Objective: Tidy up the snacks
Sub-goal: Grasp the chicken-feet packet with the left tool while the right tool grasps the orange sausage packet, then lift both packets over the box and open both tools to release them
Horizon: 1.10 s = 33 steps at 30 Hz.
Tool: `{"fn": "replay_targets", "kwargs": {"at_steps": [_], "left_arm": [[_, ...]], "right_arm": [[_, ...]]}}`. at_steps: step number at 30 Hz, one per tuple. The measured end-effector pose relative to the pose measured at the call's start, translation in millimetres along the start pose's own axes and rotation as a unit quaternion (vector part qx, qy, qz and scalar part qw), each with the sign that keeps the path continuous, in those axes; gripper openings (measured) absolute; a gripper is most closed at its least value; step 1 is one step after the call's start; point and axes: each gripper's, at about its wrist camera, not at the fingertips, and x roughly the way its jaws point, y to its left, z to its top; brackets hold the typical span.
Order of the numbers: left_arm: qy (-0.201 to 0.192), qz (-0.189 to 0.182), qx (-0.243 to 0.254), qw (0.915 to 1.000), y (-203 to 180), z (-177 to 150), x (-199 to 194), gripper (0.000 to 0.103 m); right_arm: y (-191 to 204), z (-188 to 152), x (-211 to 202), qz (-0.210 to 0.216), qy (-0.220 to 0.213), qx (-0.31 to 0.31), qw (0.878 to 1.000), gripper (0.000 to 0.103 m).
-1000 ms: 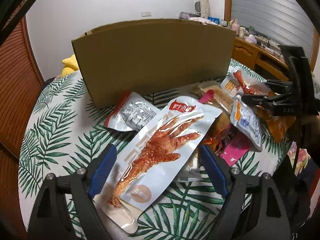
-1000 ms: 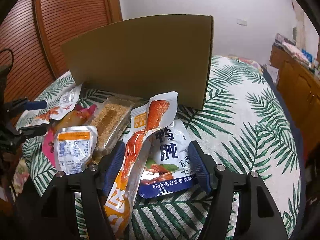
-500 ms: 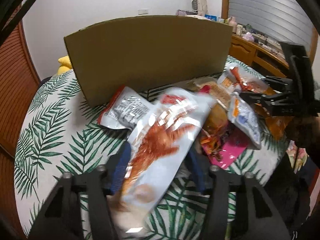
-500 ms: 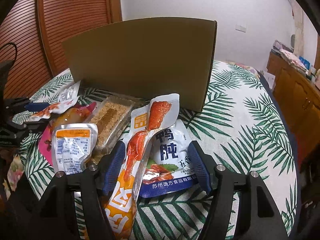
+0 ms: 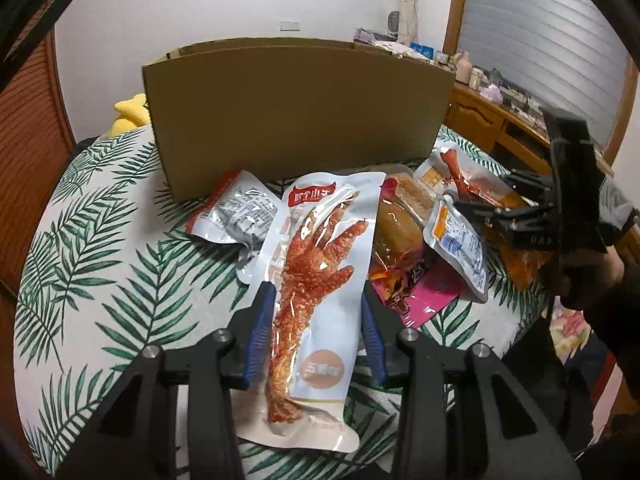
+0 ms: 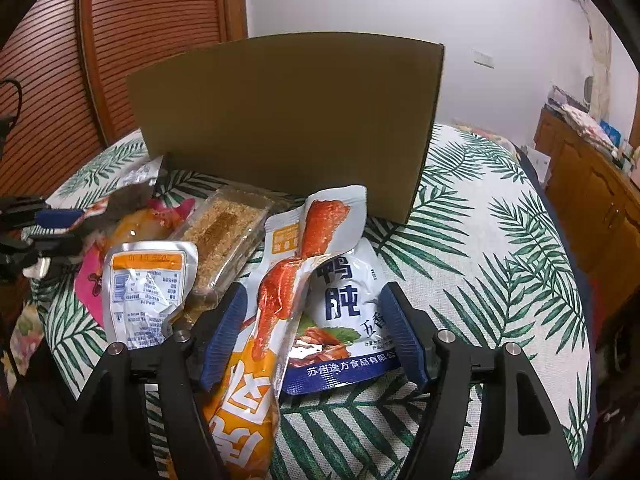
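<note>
Left gripper (image 5: 316, 334): jaws narrowed onto the long white plastic pouch with the red chicken-foot picture (image 5: 320, 280), blue pads pressing both long edges, pouch lifted and pointing up-forward toward the tall brown cardboard box (image 5: 296, 116). Right gripper (image 6: 310, 338): jaws wide apart, straddling the orange-and-white pouch with the red meat strip (image 6: 276, 308) and the white-and-blue flat pouch with dark characters (image 6: 344, 312); left pad touching or just beside the orange pouch edge, cannot tell which; right pad at the blue pouch's edge, no squeeze visible. Beside these on the round table with green palm-leaf cloth (image 6: 480, 248): small silver sachet with orange label (image 6: 146, 292), clear tray of brown crumbly bars (image 6: 224, 236), pink wrapper (image 5: 424, 300), silver-and-red sachet (image 5: 236, 216) close to the box foot. Snack pile crowded in front of the box, overlapping each other. Bare cloth open on the table's left side in left wrist view and right side in right wrist view. Table rim close behind both grippers. Wooden slatted wall (image 6: 132, 40) and wooden cabinet (image 6: 592, 184) beyond the table.
</note>
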Motion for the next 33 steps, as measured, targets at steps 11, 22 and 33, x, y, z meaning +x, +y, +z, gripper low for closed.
{"fn": "replay_targets", "kwargs": {"at_steps": [11,22,33], "left_arm": [[-0.036,-0.006,-0.045,0.9983,16.1,-0.4,-15.2,0.039],[-0.059,-0.017,-0.058,0.9964,7.4,2.5,-20.0,0.039],[-0.075,-0.02,-0.059,0.9953,7.4,4.1,-20.9,0.039]], "right_arm": [[-1.8,5.6,-1.2,0.007,0.011,0.016,1.0,0.06],[4.2,11.1,-12.0,0.009,0.009,0.012,1.0,0.032],[-2.2,9.9,-38.5,0.014,-0.029,0.038,0.999,0.032]]}}
